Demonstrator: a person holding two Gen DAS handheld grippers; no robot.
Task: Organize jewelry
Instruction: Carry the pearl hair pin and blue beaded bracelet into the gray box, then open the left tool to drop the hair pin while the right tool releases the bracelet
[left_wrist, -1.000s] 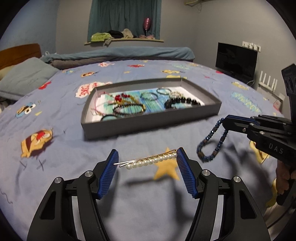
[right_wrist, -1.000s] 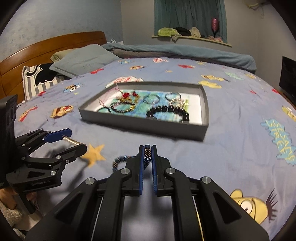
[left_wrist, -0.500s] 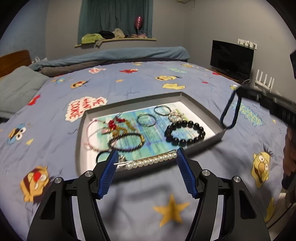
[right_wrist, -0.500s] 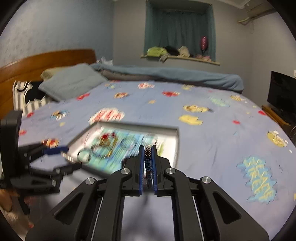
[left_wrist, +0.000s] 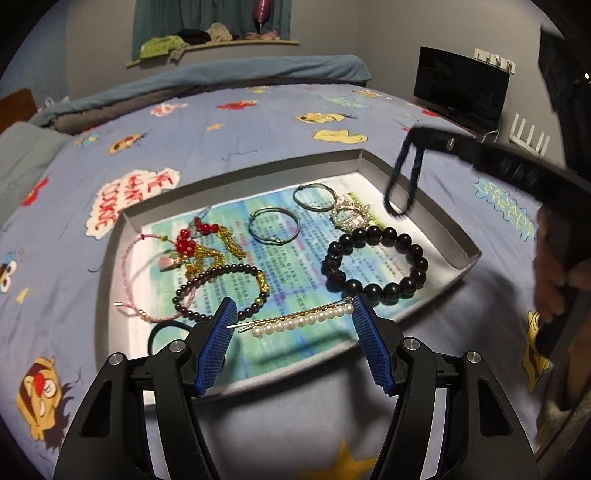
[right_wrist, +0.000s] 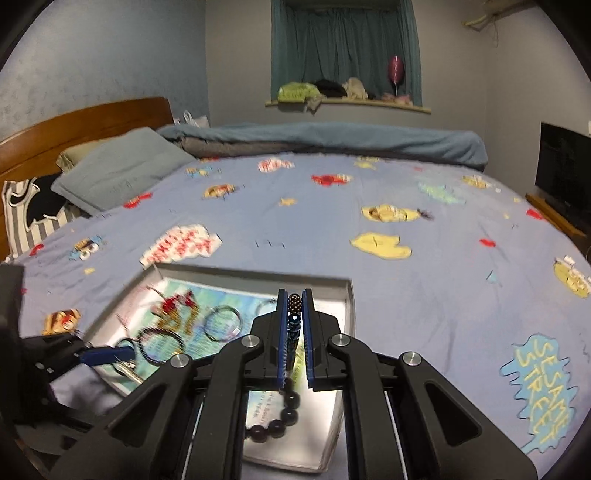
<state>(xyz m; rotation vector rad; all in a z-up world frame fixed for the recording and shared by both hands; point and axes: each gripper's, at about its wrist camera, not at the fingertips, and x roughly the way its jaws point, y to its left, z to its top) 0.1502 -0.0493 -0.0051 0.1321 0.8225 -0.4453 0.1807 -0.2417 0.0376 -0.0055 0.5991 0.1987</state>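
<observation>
My left gripper (left_wrist: 291, 314) is shut on a pearl hair pin (left_wrist: 299, 320), held crosswise between its blue pads above the near part of the grey tray (left_wrist: 443, 225). My right gripper (right_wrist: 294, 314) is shut on a dark blue beaded bracelet (right_wrist: 293, 325); in the left wrist view the bracelet (left_wrist: 402, 184) hangs over the tray's far right corner. The tray (right_wrist: 347, 295) holds a black bead bracelet (left_wrist: 373, 266), two metal hoops (left_wrist: 273, 229), a red and gold piece (left_wrist: 195, 247), a brown bead bracelet (left_wrist: 221, 291) and a pink cord (left_wrist: 129, 280).
The tray lies on a blue cartoon-print bedspread (left_wrist: 258, 122). A pillow (right_wrist: 122, 166) and wooden headboard (right_wrist: 74, 122) are at the left, a rolled blanket (right_wrist: 332, 140) at the far side, a dark screen (left_wrist: 458, 85) at the right.
Both grippers have moved forward over the tray with their loads. The blue bracelet, earlier hanging beside the tray, now hangs over its right corner; the hair pin is now over the tray's near part.
</observation>
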